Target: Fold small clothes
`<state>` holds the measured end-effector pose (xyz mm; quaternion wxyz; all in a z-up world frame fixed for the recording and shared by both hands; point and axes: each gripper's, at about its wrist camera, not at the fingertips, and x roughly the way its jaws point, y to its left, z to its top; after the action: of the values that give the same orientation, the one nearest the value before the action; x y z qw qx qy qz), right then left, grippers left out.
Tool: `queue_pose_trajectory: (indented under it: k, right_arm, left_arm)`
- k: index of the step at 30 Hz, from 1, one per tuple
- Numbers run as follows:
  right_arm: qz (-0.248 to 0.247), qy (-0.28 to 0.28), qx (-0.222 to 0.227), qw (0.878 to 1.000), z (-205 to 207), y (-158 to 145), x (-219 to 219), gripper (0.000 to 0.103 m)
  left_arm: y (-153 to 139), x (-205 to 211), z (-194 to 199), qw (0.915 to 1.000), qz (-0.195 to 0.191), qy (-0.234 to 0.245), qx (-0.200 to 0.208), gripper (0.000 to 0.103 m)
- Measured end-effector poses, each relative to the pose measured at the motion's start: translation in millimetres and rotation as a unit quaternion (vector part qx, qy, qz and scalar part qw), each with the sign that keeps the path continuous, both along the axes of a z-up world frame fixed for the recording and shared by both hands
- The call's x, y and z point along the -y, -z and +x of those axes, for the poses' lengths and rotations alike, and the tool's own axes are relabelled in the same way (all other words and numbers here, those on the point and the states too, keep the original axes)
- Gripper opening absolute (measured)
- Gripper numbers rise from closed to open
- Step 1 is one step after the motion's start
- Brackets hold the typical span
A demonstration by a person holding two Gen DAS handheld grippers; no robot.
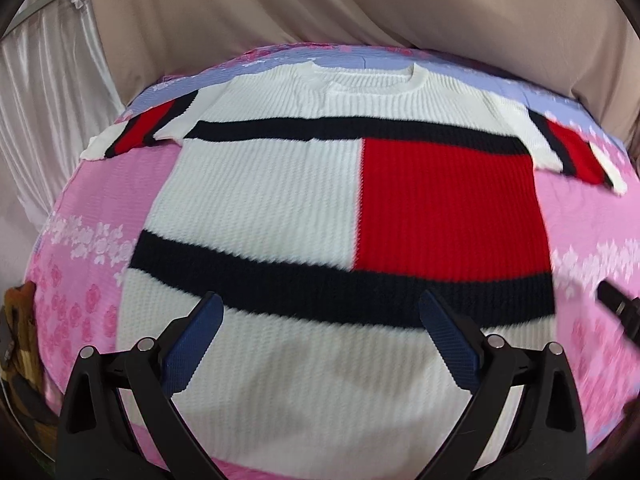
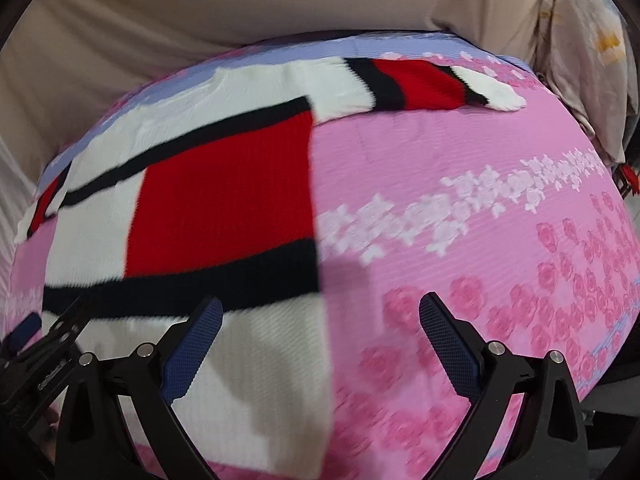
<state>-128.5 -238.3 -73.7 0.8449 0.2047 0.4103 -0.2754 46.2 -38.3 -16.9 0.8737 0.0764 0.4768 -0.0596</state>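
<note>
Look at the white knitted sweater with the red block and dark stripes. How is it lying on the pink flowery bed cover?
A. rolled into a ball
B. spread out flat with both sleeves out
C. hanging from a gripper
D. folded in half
B: the white knitted sweater lies flat on the pink flowery bed cover, with one sleeve out at each side; both grippers are open and hold nothing.

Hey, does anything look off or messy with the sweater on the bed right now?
Nothing stands out. The sweater lies flat on the pink bedspread, sleeves spread, unfolded. Both grippers, left and right, are open and empty.
</note>
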Motion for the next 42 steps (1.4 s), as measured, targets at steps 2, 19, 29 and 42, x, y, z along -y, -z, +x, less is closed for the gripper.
queue_pose_trajectory:
  k: [2, 19, 29, 42]
  right_arm:
    - [0.014, 0.049, 0.006, 0.999, -0.3, -3.7, 78.8, 0.097]
    - [0.115, 0.164, 0.103, 0.974, 75.7, 23.1, 391.8, 0.02]
    - [0.12, -0.241, 0.277, 0.922, 230.8, -152.9, 116.6, 0.013]
    - [0.171, -0.194, 0.137, 0.956, 198.6, -25.2, 39.6, 0.06]
  left_arm:
    - [0.5, 14.6, 7.9, 0.9996, -0.007, -0.025, -0.01, 0.097]
    - [22.4, 54.2, 63.6, 0.9976, -0.008, -0.063, -0.028, 0.097]
    - [-10.4, -18.3, 107.7, 0.9903, -0.09, -0.105, -0.013, 0.097]
    - [27.6, -67.1, 229.7, 0.9494, -0.266, -0.145, -0.084, 0.098]
